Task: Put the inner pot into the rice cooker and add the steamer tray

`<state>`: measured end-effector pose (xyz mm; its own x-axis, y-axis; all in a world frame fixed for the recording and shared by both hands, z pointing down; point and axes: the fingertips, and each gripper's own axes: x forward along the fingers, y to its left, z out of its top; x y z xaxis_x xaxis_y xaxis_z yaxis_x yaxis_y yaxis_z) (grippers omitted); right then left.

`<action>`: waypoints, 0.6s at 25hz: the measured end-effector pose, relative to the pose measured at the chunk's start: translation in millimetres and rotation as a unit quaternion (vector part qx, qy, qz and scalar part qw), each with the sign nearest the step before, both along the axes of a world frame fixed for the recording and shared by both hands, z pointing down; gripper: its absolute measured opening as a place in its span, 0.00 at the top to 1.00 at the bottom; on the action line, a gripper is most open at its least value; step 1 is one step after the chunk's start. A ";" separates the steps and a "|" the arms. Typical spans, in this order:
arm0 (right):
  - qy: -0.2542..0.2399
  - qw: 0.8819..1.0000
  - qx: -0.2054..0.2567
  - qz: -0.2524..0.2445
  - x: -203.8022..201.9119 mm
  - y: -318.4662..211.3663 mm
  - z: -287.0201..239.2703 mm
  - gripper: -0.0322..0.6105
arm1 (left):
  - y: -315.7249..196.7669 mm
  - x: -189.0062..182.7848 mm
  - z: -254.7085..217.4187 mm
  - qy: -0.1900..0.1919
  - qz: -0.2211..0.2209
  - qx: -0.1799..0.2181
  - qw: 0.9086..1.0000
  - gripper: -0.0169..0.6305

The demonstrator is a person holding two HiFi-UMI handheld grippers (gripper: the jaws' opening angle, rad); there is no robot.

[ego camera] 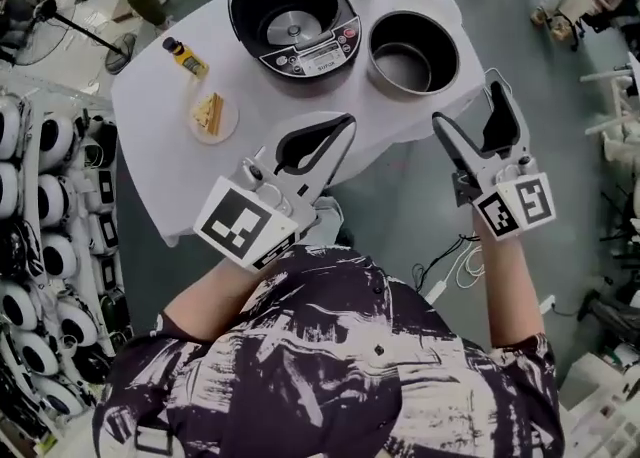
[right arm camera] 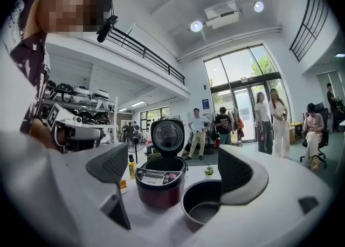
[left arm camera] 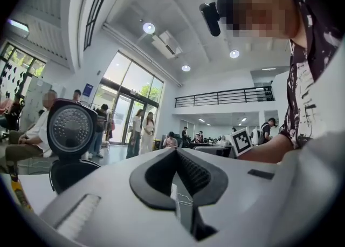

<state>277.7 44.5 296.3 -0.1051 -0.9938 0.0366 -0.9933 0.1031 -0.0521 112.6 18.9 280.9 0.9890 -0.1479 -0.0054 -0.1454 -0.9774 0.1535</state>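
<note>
On the table, rice cooker and inner pot sit empty, the pot ahead of my wide-open right hand-held gripper; my left hand-held gripper is closed, empty.

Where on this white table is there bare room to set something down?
Widest bare patch: near-left corner of the white table, in front of the white plate. Crowded: the dark red rice cooker and black inner pot side by side; yellow bottle crowds the plate.
</note>
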 end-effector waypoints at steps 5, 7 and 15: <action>0.039 0.998 -0.054 -0.011 37.7 -80.4 23.9 0.21 | -60.2 0.8 1.4 0.024 -0.028 -0.009 0.999 0.97; 0.052 0.996 -0.073 -0.011 56.9 -109.8 31.5 0.21 | -85.3 -1.3 2.4 0.031 -0.041 -0.017 0.999 0.97; 0.076 0.989 -0.123 -0.001 110.6 -180.7 55.0 0.21 | -147.8 -16.7 0.1 0.042 -0.083 -0.026 0.995 0.97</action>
